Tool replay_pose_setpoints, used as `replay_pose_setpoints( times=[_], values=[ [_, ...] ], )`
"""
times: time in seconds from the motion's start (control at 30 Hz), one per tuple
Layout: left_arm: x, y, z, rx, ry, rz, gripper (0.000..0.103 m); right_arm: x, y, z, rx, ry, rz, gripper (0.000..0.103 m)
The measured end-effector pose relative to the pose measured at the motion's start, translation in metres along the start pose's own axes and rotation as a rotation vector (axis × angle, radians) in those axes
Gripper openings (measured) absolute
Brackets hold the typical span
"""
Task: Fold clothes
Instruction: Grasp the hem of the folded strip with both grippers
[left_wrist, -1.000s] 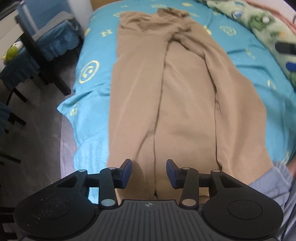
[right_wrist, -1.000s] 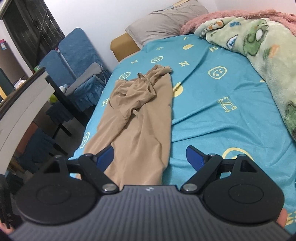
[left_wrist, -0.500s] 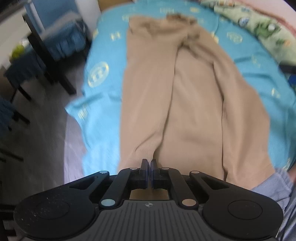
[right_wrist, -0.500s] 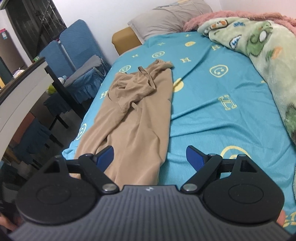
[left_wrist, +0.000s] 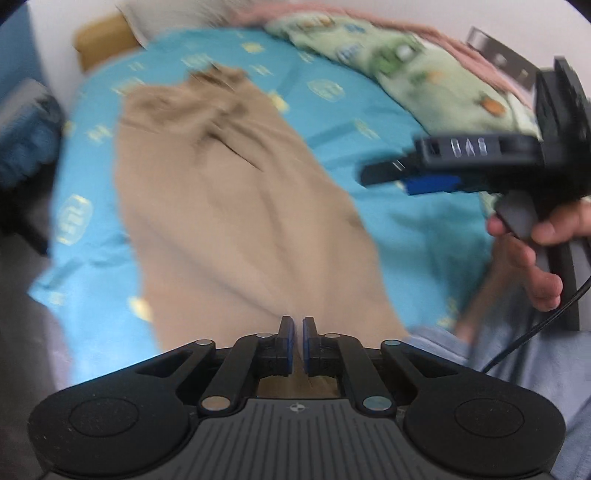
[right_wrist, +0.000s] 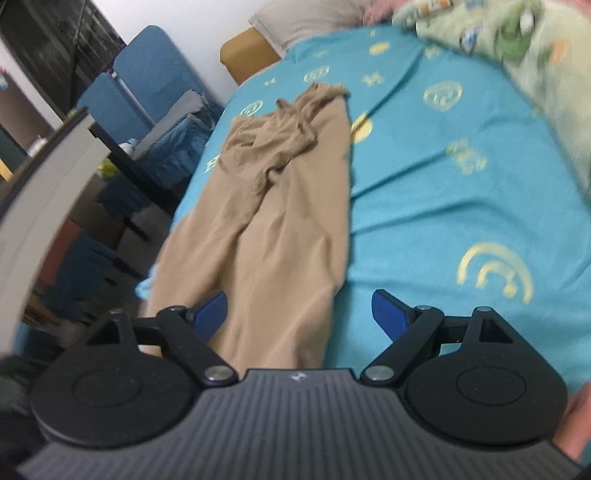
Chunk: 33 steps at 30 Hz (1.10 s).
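Observation:
Tan trousers (left_wrist: 236, 206) lie lengthwise on the blue bed sheet (left_wrist: 406, 206), waist at the far end, leg hems toward me. My left gripper (left_wrist: 298, 341) is shut on the near hem of the trousers. The right gripper (left_wrist: 413, 177) shows in the left wrist view, held by a hand above the sheet to the right of the trousers. In the right wrist view the trousers (right_wrist: 273, 221) run from centre to lower left, and my right gripper (right_wrist: 299, 314) is open and empty over their near end.
A green patterned blanket (right_wrist: 517, 40) lies at the bed's right side, a grey pillow (right_wrist: 306, 18) at the head. Blue chairs (right_wrist: 147, 85) and a dark table (right_wrist: 48, 162) stand left of the bed. The bed edge drops to the floor at left.
My left gripper closed on the trouser hem and swung so that the view tilts; the right gripper has come into the left view. The right gripper stayed open and moved lower.

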<state>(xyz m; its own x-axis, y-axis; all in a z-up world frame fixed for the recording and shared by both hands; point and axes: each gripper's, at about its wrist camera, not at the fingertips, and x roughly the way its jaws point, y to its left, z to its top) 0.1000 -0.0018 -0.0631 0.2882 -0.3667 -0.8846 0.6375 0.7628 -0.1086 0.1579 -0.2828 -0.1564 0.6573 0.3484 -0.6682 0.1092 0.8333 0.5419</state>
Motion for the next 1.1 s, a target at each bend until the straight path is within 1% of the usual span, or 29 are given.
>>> replay_pose_setpoints(
  times=[0.03,0.1,0.13,0.2,0.27,0.33,0.4,0.43,0.47,0.5,0.57,0.6,0.63,0.7,0.77,0.83,0.87,0.93,0.97,1.0,1.03,1.07,1.1],
  values=[
    [0.003,0.002,-0.001,-0.025,0.005,-0.012,0.017,0.002,-0.004,-0.004,0.048,0.023,0.025,0.087],
    [0.004,0.016,-0.005,-0.101,-0.021,-0.004,0.049,0.007,-0.013,-0.014,0.147,0.086,0.064,0.086],
    [0.004,0.024,-0.008,-0.142,-0.039,0.006,0.055,0.010,-0.015,-0.018,0.179,0.112,0.071,0.086],
    [0.003,0.048,-0.013,-0.249,-0.057,0.051,0.071,0.017,-0.017,-0.027,0.225,0.160,0.074,0.086],
    [0.001,0.073,-0.019,-0.362,-0.069,0.105,0.078,0.024,-0.013,-0.032,0.221,0.195,0.059,0.086],
    [0.002,0.097,-0.025,-0.464,-0.075,0.151,0.079,0.032,-0.008,-0.036,0.200,0.225,0.032,0.086],
    [0.009,0.118,-0.030,-0.557,-0.044,0.173,0.081,0.040,-0.004,-0.041,0.185,0.250,-0.018,0.086],
    [0.013,0.128,-0.034,-0.617,-0.023,0.178,0.081,0.043,-0.003,-0.043,0.183,0.255,-0.031,0.087],
    [0.017,0.137,-0.038,-0.669,-0.007,0.164,0.081,0.044,-0.001,-0.045,0.180,0.254,-0.033,0.088],
    [0.020,0.144,-0.042,-0.713,0.004,0.133,0.081,0.044,0.001,-0.046,0.176,0.253,-0.032,0.088],
    [0.026,0.148,-0.047,-0.754,0.033,0.097,0.081,0.045,0.004,-0.048,0.169,0.267,-0.002,0.088],
    [0.029,0.149,-0.049,-0.767,0.048,0.082,0.081,0.047,0.005,-0.049,0.169,0.285,0.026,0.083],
    [0.033,0.148,-0.051,-0.766,0.066,0.065,0.081,0.048,0.005,-0.050,0.174,0.304,0.052,0.076],
    [0.035,0.142,-0.050,-0.721,0.093,0.048,0.081,0.048,0.008,-0.052,0.168,0.321,0.063,0.074],
    [0.036,0.133,-0.049,-0.680,0.110,0.027,0.079,0.045,0.010,-0.053,0.156,0.306,0.032,0.073],
    [0.039,0.125,-0.051,-0.652,0.127,0.003,0.079,0.042,0.008,-0.052,0.151,0.281,-0.019,0.070],
    [0.040,0.120,-0.052,-0.639,0.136,-0.008,0.076,0.042,0.009,-0.052,0.146,0.280,-0.025,0.071],
    [0.040,0.112,-0.054,-0.617,0.149,-0.040,0.065,0.043,0.013,-0.054,0.116,0.295,-0.027,0.072],
    [0.039,0.110,-0.055,-0.615,0.154,-0.055,0.052,0.044,0.015,-0.055,0.093,0.318,-0.018,0.071],
    [0.038,0.107,-0.055,-0.612,0.159,-0.064,0.042,0.046,0.018,-0.056,0.068,0.344,-0.006,0.071],
    [0.037,0.104,-0.056,-0.608,0.163,-0.070,0.040,0.047,0.024,-0.059,0.033,0.360,-0.007,0.071],
    [0.036,0.102,-0.056,-0.604,0.165,-0.068,0.034,0.048,0.030,-0.062,-0.006,0.371,-0.014,0.071],
    [0.034,0.099,-0.056,-0.600,0.164,-0.058,0.019,0.048,0.037,-0.065,-0.045,0.382,-0.020,0.061]
  ],
)
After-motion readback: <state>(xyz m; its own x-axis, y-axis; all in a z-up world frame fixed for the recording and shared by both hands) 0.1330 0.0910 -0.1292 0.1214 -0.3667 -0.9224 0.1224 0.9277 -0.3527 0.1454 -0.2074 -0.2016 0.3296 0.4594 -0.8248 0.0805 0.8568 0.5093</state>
